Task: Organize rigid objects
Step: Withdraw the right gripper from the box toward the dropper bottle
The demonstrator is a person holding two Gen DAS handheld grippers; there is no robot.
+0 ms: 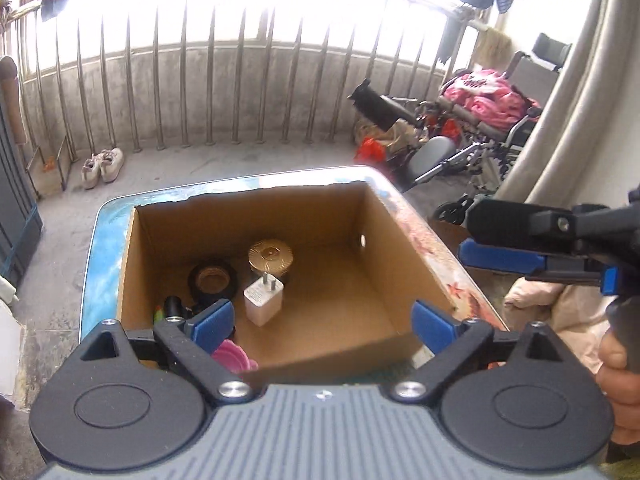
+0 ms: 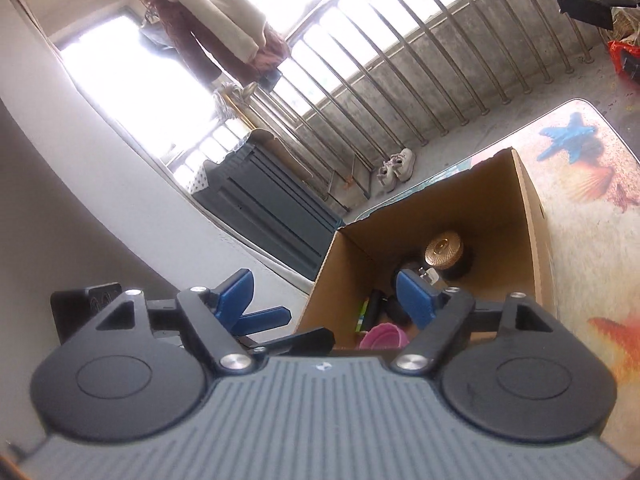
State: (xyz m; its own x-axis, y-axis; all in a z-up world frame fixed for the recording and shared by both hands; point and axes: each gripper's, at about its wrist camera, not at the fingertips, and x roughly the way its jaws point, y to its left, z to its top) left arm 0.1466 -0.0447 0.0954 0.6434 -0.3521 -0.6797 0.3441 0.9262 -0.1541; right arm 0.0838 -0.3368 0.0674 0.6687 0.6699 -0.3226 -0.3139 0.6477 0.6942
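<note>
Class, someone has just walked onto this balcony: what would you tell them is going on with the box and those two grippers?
A person is sorting small hard items into a cardboard box on a patterned table. Inside already sit a white plug adapter, a gold-topped jar, a roll of black tape and a pink lid. The left gripper and right gripper both stand open and empty above the box.

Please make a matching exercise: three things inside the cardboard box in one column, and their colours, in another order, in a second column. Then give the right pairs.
Things:
1. charger
2. bowl
3. round lid

Colours:
A. gold
B. white
C. pink

Pairs: 1-B, 2-C, 3-A
</note>
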